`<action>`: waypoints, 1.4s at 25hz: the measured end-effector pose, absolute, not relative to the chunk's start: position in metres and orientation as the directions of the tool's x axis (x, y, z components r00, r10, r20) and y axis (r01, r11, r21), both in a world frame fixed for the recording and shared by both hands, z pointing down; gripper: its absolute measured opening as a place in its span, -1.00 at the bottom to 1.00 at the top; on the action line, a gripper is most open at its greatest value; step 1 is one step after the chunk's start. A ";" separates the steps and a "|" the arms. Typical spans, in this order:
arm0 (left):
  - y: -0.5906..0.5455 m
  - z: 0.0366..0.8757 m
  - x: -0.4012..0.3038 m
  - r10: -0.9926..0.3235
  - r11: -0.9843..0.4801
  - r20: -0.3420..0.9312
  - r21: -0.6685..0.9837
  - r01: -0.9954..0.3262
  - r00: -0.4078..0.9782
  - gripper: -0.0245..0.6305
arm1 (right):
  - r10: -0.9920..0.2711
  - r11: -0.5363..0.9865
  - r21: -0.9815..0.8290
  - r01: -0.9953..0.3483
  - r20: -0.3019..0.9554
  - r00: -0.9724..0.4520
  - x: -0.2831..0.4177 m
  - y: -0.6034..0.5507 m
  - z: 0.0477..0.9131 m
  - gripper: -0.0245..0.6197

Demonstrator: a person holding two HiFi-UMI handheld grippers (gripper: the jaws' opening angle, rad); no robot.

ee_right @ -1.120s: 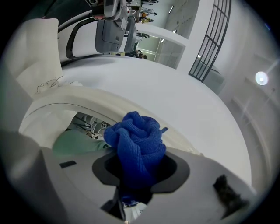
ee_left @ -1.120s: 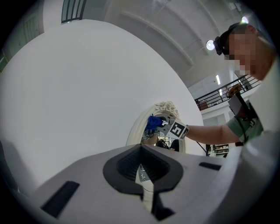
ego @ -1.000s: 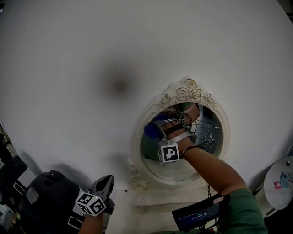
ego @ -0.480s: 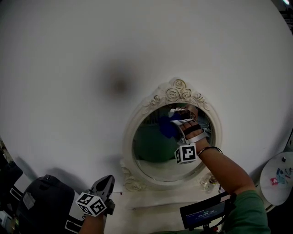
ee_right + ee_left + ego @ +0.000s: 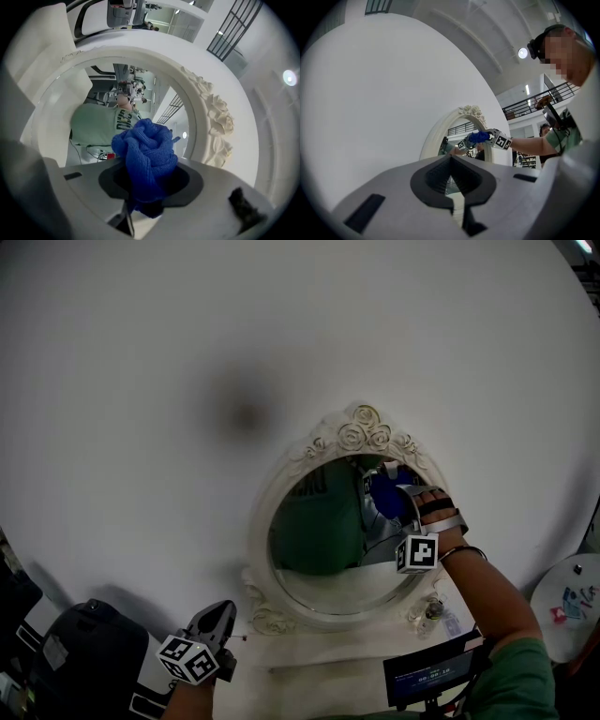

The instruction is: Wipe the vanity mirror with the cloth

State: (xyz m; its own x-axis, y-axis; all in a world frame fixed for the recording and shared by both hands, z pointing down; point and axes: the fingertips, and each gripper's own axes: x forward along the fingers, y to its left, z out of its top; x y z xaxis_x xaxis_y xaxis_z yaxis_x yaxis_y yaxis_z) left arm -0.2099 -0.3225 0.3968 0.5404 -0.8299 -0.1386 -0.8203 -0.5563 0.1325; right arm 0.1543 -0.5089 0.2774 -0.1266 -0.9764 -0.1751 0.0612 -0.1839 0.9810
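Note:
An oval vanity mirror (image 5: 323, 563) in an ornate white frame (image 5: 361, 432) stands against a white wall. My right gripper (image 5: 392, 495) is shut on a bunched blue cloth (image 5: 387, 491), which it presses on the glass near the upper right edge. In the right gripper view the cloth (image 5: 146, 143) bulges out of my right gripper (image 5: 149, 161), right in front of the glass (image 5: 89, 93) and beside the rose carving (image 5: 213, 117). My left gripper (image 5: 217, 617) hangs low at the left, shut and holding nothing. From my left gripper (image 5: 451, 161) I see the mirror (image 5: 452, 136) and the cloth (image 5: 478, 137) ahead.
A black bag (image 5: 84, 652) lies at the lower left beside my left gripper. Under the mirror runs a white ledge (image 5: 328, 652) with a small bottle (image 5: 429, 612). A dark device with a blue screen (image 5: 431, 673) and a white round object (image 5: 572, 601) sit at the lower right.
My right gripper has swept the blue cloth across the glass, from the left-centre of the mirror to its upper right edge. The left gripper has stayed in place.

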 end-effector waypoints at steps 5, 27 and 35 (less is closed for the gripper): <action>-0.326 0.400 -0.212 -0.832 -0.554 -0.137 0.143 -0.820 0.538 -0.90 | -0.990 -0.139 0.986 0.091 -0.142 0.024 0.191 -0.512 0.279 -0.48; -0.322 0.410 -0.235 -0.850 -0.526 -0.127 0.170 -0.833 0.511 -0.90 | -0.921 -0.144 0.989 0.032 -0.122 -0.370 -0.094 -0.496 0.292 -0.47; -0.318 0.418 -0.246 -0.858 -0.513 -0.124 0.188 -0.837 0.498 -0.90 | -0.917 -0.137 0.990 0.037 -0.112 -0.384 -0.115 -0.498 0.296 -0.47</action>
